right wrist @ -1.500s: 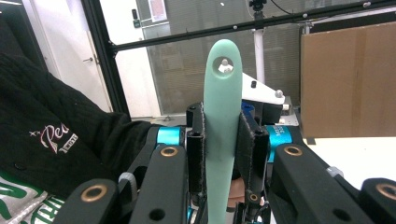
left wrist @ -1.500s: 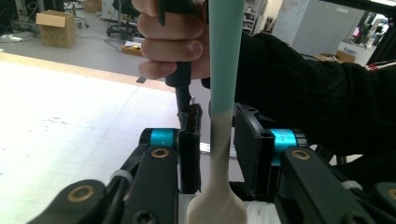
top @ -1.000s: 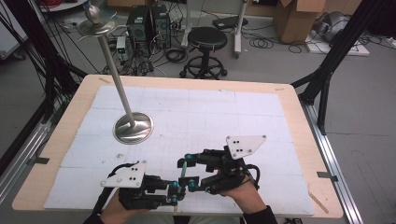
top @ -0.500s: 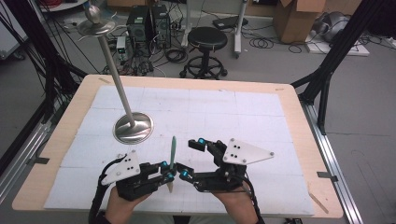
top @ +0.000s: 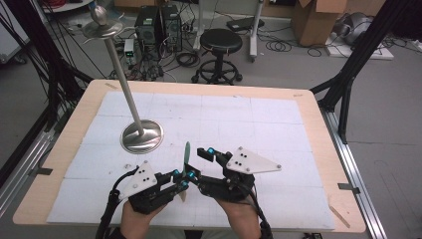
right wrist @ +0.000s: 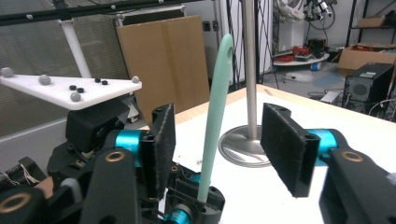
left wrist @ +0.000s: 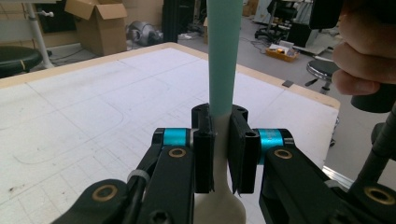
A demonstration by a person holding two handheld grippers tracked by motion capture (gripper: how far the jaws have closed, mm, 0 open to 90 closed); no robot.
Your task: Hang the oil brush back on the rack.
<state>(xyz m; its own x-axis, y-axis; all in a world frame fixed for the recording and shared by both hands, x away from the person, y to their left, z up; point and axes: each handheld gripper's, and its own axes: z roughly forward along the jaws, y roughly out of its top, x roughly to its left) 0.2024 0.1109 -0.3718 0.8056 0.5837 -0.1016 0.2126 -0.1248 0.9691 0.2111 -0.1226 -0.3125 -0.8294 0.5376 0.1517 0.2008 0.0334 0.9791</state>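
Note:
A spoon with a mint-green handle [top: 186, 153] and a cream bowl [left wrist: 219, 210] stands upright over the table's near middle. My left gripper [top: 180, 180] is shut on it where the handle meets the bowl; in the left gripper view [left wrist: 223, 158] both pads press the cream neck. My right gripper [top: 199, 164] faces it from the right. Its jaws have just been closing. In the right gripper view [right wrist: 229, 140] they stand open on either side of the green handle [right wrist: 215, 112] without touching it.
A metal stand with a round base [top: 142, 135] and a tall leaning pole [top: 117, 64] sits on the white mat [top: 259, 124], left of centre and just beyond the grippers. The table's wooden rim [top: 326, 149] runs at the right. A stool [top: 220, 42] stands past the far edge.
A second ago both grippers sat lower and close together with no spoon standing up. Now the green handle points up from the left gripper, and the right gripper sits beside it.

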